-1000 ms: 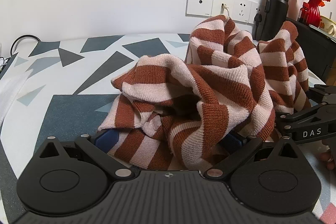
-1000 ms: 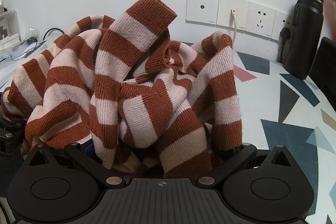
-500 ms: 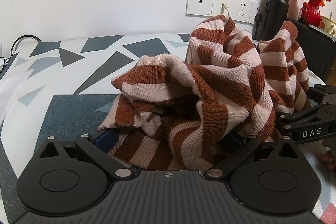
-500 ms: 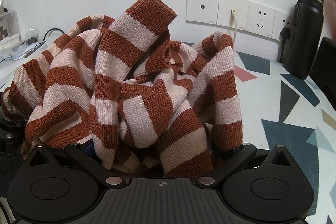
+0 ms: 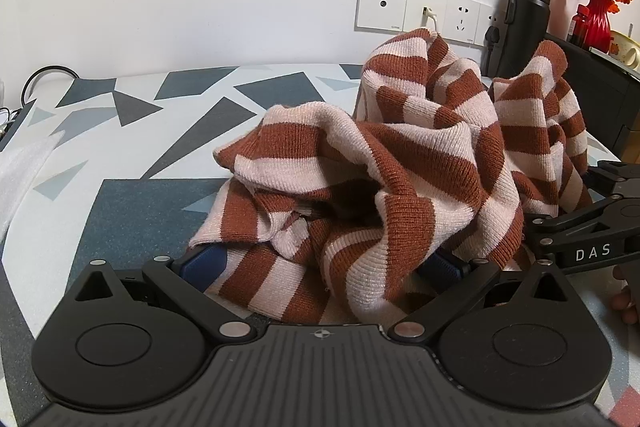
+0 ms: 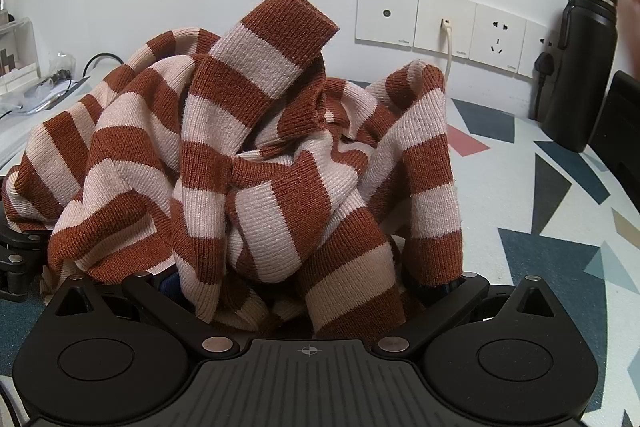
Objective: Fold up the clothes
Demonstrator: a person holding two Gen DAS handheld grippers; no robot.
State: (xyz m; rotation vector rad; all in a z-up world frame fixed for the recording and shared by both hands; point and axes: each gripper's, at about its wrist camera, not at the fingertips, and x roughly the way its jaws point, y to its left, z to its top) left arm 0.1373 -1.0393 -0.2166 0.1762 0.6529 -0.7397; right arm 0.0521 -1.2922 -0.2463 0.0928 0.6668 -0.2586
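A rust-and-cream striped knit sweater lies crumpled in a tall heap on the patterned table. My left gripper is open, its blue pads spread wide at the heap's near edge, with loose folds draped between them. My right gripper is also open and pushed into the sweater from the other side; fabric hangs over its fingers and hides the tips. The right gripper's body shows at the right edge of the left wrist view, with fingertips of a hand below it.
Wall sockets with a plugged cable sit behind the heap. A black bottle and a dark box stand at the back right, with a red vase of orange flowers on it. A white cloth lies far left.
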